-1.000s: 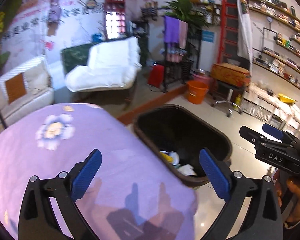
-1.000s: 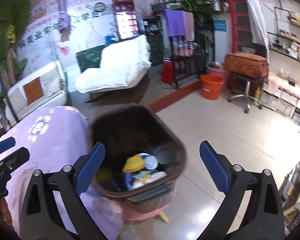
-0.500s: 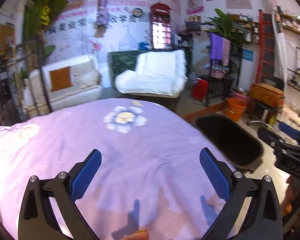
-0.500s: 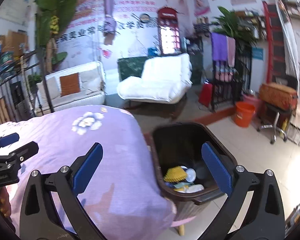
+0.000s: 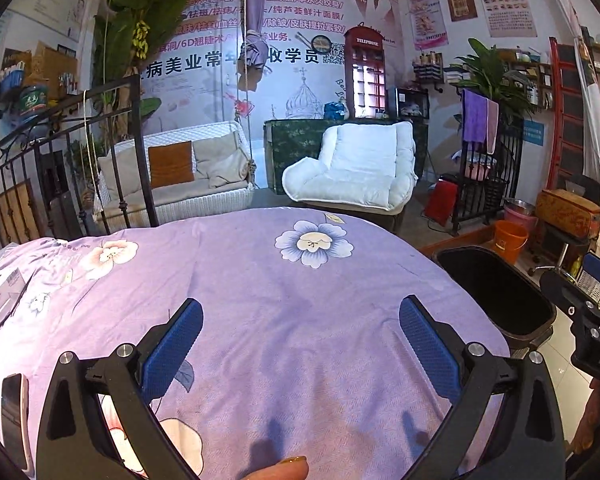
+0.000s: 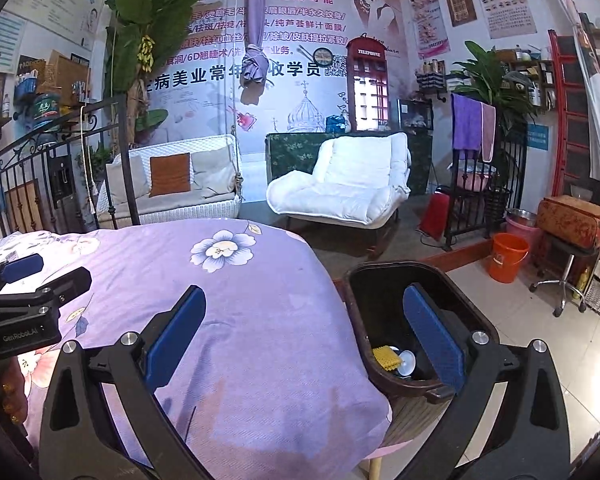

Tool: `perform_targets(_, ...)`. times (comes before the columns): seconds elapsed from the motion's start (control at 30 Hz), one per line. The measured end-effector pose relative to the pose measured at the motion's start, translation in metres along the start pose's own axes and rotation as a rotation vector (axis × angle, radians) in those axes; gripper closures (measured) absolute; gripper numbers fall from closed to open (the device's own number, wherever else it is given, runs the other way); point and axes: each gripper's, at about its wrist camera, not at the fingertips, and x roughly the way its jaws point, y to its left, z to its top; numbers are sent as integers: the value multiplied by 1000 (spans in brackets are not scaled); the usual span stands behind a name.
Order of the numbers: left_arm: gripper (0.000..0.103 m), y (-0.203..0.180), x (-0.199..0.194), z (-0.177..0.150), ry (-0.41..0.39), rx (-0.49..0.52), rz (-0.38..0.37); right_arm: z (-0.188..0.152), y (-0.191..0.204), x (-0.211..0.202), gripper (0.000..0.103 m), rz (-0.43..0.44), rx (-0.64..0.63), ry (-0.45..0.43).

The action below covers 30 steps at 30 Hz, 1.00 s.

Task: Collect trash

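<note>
The lilac, flower-printed cloth (image 5: 300,320) over the table fills most of both views, and the stretch ahead of the grippers lies bare. Just off its right edge stands the dark brown plastic trash bin (image 6: 420,320), pushed close against the table; in its bottom lie a yellow ridged scrap (image 6: 386,358) and a white cup-like piece (image 6: 406,360), so that is where the collected rubbish sits.

Both tools hover above the cloth. The left gripper (image 5: 300,344) has its blue pads spread wide with nothing between them, and the right gripper (image 6: 300,332) is equally wide and empty, its right pad lined up over the bin.

The step in hand looks like a search for the next piece. At the far left edge of the table lie a flat white packet (image 5: 4,296) and a slim dark phone-like slab (image 5: 14,412); whether either counts as trash I cannot tell. A sensible approach: sweep the left tool that way, confirm what is rubbish, keep the pads wide until they straddle it, and avoid snagging the cloth.
</note>
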Motion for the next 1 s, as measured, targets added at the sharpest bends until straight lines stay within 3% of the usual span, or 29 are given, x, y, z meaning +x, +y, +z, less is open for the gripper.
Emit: perform_targets(1.0,5,14,-12,-4,-35,-39,30,-2,4,5,5,17,1,15)
